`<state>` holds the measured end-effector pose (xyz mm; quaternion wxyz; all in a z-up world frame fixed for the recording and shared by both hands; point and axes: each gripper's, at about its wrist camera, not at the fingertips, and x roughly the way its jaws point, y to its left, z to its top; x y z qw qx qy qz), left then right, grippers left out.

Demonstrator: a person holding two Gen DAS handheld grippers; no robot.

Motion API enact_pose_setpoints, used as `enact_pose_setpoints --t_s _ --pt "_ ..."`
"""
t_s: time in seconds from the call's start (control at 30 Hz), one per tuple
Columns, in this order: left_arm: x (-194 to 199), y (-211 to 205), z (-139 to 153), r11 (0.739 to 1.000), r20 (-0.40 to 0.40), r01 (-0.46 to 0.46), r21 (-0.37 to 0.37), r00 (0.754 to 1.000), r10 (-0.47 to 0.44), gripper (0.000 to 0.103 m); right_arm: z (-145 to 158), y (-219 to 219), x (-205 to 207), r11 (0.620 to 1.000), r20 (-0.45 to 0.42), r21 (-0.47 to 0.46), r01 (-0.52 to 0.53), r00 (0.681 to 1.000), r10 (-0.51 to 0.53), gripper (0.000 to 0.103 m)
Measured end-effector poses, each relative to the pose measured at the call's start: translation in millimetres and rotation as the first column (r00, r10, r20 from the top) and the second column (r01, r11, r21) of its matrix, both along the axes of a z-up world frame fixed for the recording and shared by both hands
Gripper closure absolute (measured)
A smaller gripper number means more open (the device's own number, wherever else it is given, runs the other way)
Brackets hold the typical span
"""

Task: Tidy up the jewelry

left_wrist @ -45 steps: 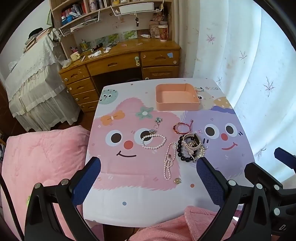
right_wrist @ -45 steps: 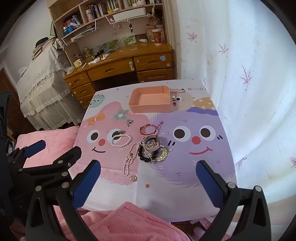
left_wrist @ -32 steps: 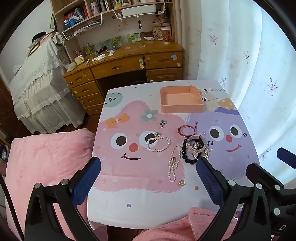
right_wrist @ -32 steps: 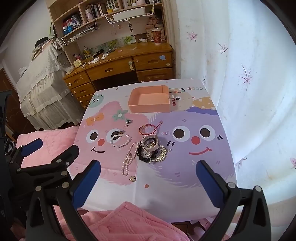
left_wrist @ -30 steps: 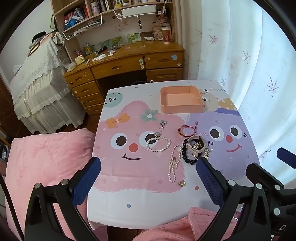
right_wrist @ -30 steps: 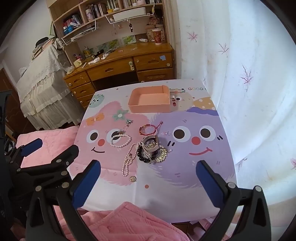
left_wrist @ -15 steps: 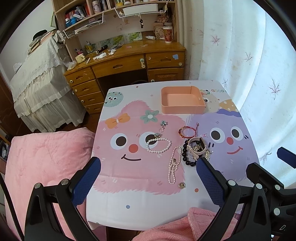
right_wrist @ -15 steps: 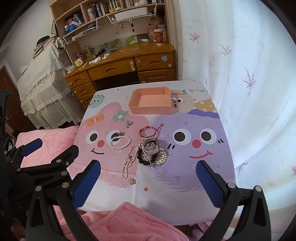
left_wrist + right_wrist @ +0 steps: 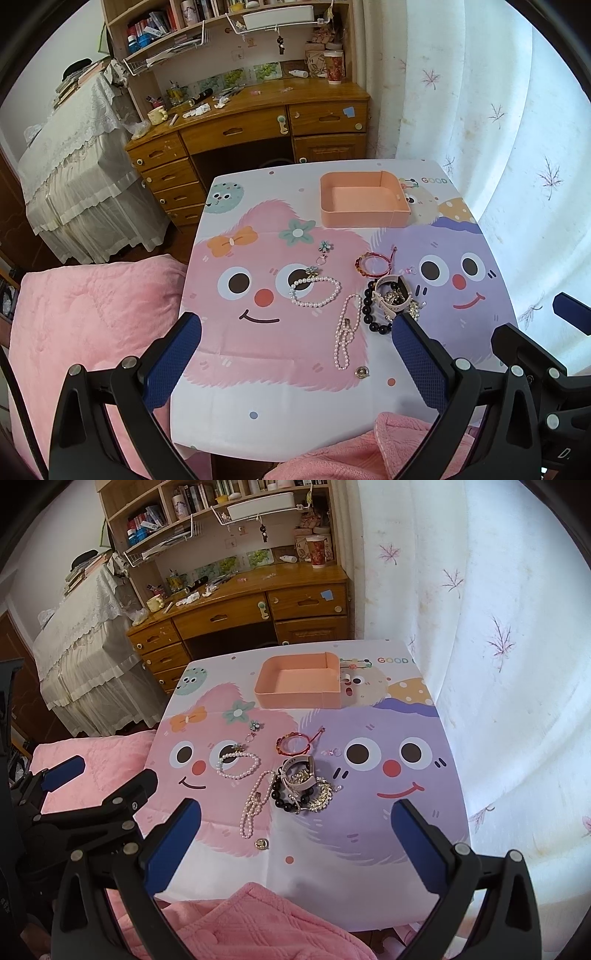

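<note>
An empty pink box (image 9: 364, 201) (image 9: 300, 686) stands at the far side of the cartoon tablecloth (image 9: 258, 332). Loose jewelry lies mid-table: a pearl bracelet (image 9: 314, 291) (image 9: 237, 765), a pearl strand (image 9: 347, 332) (image 9: 253, 808), a black bead bracelet (image 9: 373, 314) (image 9: 286, 799), a watch on a gold chain (image 9: 393, 297) (image 9: 301, 775), a red bracelet (image 9: 373, 264) (image 9: 293, 744), a flower charm (image 9: 324, 251) and a small ring (image 9: 361, 372) (image 9: 261, 843). My left gripper (image 9: 295, 358) and right gripper (image 9: 295, 838) are both open and empty, held above the near table edge.
A wooden desk (image 9: 255, 122) with shelves stands behind the table. A lace-covered bed (image 9: 74, 166) is at the left. Pink blankets (image 9: 92, 314) lie at the near left and near edge. A white curtain (image 9: 498, 110) hangs on the right.
Both grippers have drawn back and risen slightly, so the table looks a little farther off. The jewelry and box have not moved. Both grippers stay open.
</note>
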<state>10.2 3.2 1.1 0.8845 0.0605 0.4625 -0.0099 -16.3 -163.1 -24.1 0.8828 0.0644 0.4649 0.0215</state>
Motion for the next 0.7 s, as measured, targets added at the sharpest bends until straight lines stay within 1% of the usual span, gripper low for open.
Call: enact_pose_setpoints --t_s 0.03,0.3,0.33,0.7 --pt "2.8 -5.6 -2.2 1.000 -0.003 -0.003 0.001 1.000 0.003 0.001 0.3 -0.6 0.3 1.000 0.000 0.000 0.000 1.000 0.000 0.000" --pt "9.5 -8.4 -8.1 1.000 -0.015 0.003 -0.006 1.000 -0.003 0.001 0.9 3.3 1.6 1.000 -0.006 -0.001 0.001 1.000 -0.001 0.000" --pt "10.4 -9.0 -9.0 1.000 -0.015 0.004 -0.005 1.000 -0.004 0.001 -3.8 -3.2 6.2 1.000 -0.010 0.001 0.000 1.000 0.000 0.000" --pt "10.7 -10.8 -11.2 1.000 -0.017 0.005 -0.009 1.000 -0.005 0.001 -5.4 -3.1 7.4 1.000 -0.016 0.002 0.001 1.000 0.000 0.000"
